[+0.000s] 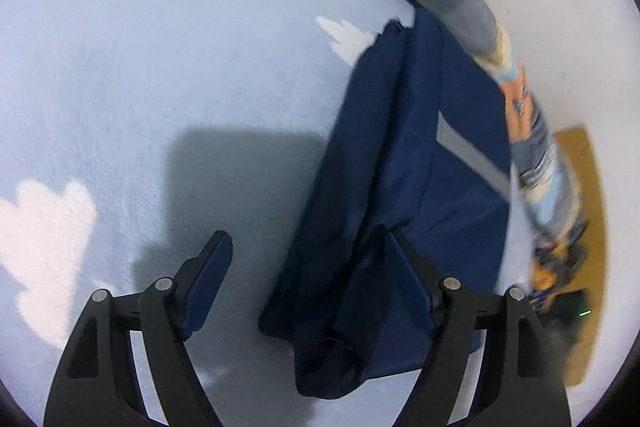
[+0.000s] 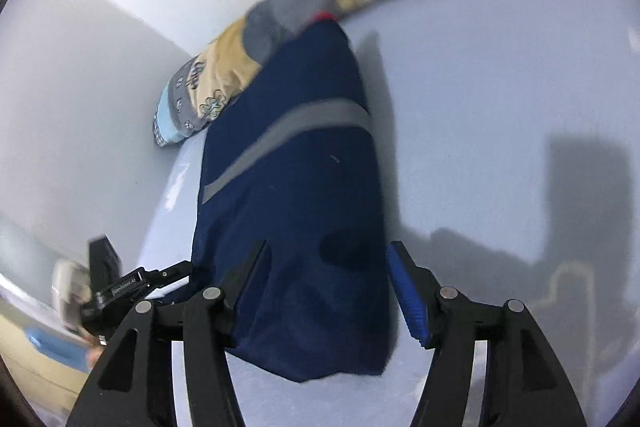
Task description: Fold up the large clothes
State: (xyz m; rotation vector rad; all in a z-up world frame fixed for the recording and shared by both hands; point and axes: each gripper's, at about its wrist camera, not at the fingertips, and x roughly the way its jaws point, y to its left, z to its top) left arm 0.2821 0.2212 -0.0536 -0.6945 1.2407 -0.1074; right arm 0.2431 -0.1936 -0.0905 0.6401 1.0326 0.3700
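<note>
Between folds, it seems — navy garment [image 2: 296, 195] lying folded long on the pale blue bedsheet [image 1: 168, 67] beside the patterned pillow [image 2: 224, 75], both grippers, left [image 1: 308, 259] and right [image 2: 326, 267], spread apart and clamping nothing — next likely calling for 2 fresh grips at its near end.

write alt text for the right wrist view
A folded navy garment with a grey stripe lies on a pale blue bed, its near end between the open right gripper fingers. A patchwork pillow lies behind it.
</note>
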